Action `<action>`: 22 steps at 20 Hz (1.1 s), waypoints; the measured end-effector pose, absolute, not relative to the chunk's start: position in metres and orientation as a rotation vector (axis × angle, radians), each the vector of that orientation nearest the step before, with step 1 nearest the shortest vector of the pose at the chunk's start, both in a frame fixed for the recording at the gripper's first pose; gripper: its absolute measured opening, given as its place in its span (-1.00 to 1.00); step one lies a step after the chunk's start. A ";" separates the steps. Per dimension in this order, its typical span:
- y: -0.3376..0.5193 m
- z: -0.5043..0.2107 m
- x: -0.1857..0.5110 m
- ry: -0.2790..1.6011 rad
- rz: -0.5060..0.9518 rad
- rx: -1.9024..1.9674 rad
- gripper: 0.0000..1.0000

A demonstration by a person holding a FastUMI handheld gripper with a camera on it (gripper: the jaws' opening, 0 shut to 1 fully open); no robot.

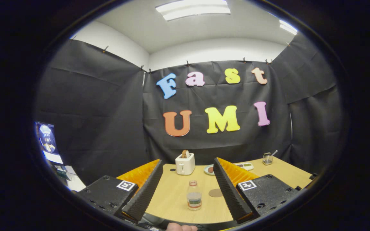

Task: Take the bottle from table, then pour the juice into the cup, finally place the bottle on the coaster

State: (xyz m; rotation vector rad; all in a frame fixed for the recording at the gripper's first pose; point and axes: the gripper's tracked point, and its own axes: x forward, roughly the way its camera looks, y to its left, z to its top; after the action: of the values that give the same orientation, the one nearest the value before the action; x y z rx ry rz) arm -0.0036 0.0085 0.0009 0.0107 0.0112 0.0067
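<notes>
Bottle [194, 195] stands upright on the wooden table [175, 195], between the widely spread fingers [145, 189] of the gripper [186, 192], touching neither. A round brown coaster [215, 192] lies just beside it toward the right finger. Beyond sit a white toaster [185, 163], a plate [209, 169] and a glass cup [267, 158], with bare tabletop around the bottle.

Clear bottle [194, 195] stands upright on the table, round coaster [215, 192] just beside.
</notes>
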 end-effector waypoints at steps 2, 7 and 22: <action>0.014 -0.004 -0.003 0.012 0.007 0.018 1.00; 0.020 -0.033 -0.005 0.021 -0.013 -0.001 1.00; -0.004 -0.214 0.058 0.190 -0.143 -0.086 1.00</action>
State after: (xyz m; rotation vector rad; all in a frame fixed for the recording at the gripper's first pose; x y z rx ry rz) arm 0.0578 -0.0038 -0.2141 -0.0857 0.1898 -0.1425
